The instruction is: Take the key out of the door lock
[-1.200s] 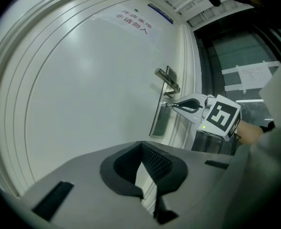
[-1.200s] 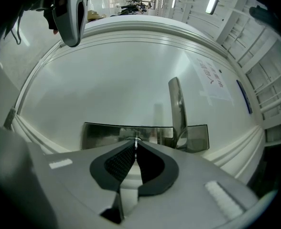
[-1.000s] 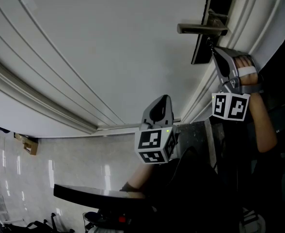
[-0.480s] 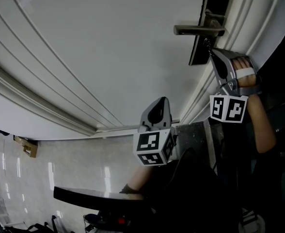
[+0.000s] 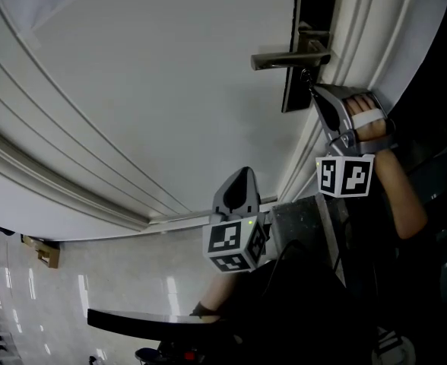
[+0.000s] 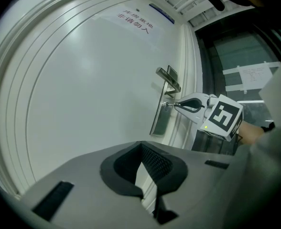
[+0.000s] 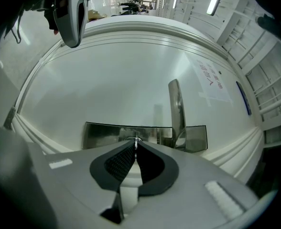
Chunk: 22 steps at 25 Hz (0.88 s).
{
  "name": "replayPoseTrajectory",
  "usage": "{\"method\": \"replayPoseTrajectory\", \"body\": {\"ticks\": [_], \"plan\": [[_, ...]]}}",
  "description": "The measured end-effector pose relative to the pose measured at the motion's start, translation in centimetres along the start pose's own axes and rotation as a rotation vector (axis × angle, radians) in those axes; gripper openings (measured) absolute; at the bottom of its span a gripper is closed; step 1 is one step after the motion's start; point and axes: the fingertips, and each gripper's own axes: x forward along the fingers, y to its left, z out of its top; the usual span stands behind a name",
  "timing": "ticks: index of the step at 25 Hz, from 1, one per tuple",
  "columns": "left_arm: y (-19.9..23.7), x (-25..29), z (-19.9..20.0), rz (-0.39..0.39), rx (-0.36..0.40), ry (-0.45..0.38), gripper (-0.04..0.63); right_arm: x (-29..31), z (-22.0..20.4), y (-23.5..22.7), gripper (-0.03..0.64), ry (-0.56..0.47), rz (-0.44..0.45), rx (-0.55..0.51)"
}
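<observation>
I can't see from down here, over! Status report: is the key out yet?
Right gripper shut on key. Left gripper shut, empty, clear of door. Key still in lock under handle. Nothing in the way.

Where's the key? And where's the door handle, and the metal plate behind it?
key (image 7: pixel 135 140): right gripper view, on the bit showing between the shut jaws.
door handle (image 5: pixel 288 58): head view, on the middle of the lever.
metal plate (image 5: pixel 293 97): head view, on its dark end under the lever.
</observation>
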Motion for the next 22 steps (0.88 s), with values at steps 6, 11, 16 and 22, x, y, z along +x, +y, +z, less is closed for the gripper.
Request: {"method": "replayPoseTrajectory", "body": {"ticks": [6,11,16,22], "plan": [[0.16,-0.11,-0.19,0.011,-0.001,0.002,0.000,0.01,-0.09,0.04,0.012,0.001,-0.003,0.002],[0.11,-0.13,-0.29,0.009,-0.003,0.013,0.000,0.04,-0.09,0.02,0.012,0.003,-0.002,0.005],[0.12,-0.10,-0.25,0.009,-0.006,0.003,0.000,-0.05,-0.07,0.05,0.012,0.001,-0.003,0.002],[-0.18,0.00,0.04,0.007,-0.034,-0.004,0.000,-0.09,-0.03,0.08,0.012,-0.001,-0.007,0.000]]}}
